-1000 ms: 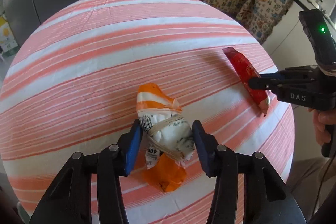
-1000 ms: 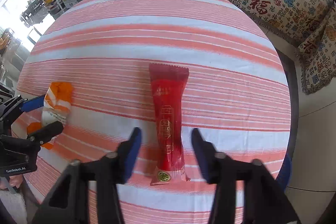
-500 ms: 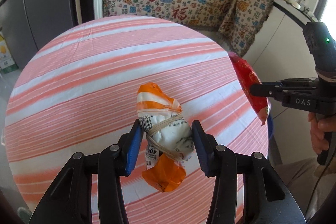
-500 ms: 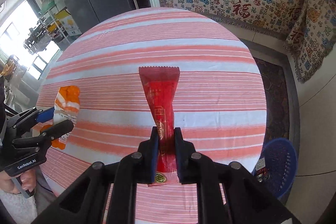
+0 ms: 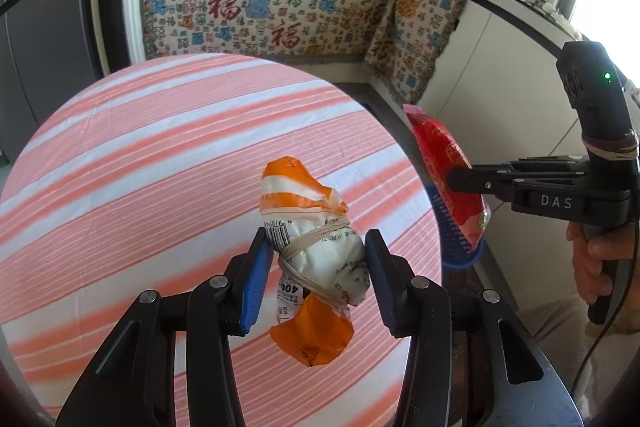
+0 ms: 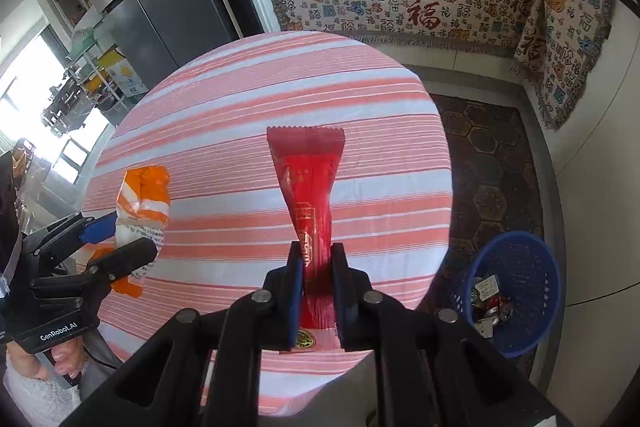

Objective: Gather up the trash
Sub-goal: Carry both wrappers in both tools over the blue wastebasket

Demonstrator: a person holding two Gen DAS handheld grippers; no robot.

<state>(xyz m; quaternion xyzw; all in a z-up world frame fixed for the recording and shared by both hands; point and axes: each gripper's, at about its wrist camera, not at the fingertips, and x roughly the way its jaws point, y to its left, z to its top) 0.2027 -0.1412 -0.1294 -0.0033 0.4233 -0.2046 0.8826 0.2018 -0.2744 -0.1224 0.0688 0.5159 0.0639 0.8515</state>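
**Wrappers both gripped, bin lies right of the table**

Left wrist view: orange bag (image 5: 308, 267), tied up with a rubber band, sits clamped between the pads of the left gripper (image 5: 316, 267), lifted off the striped table (image 5: 160, 155). Bag's long axis runs along the fingers, loose end dangling below. Blue bin (image 5: 456, 239) peeks out past the table's right edge, partly hidden behind the red wrapper (image 5: 444, 167). Right gripper (image 5: 456, 179) is pinching that wrapper, directly over the bin side of the table.

Right wrist view: red wrapper (image 6: 308, 187) pinched near its lower end by the right gripper (image 6: 316, 279), jaws nearly together on it, long axis pointing away along the fingers. Bin (image 6: 520, 287) is on the floor, right of the table (image 6: 280, 87), some trash already inside. Left gripper (image 6: 116, 239) with the orange bag (image 6: 140, 199) is at the table's left edge, well apart from the bin.

Judgement: right hand is nearer the bin and drops first; left has to cross the table.
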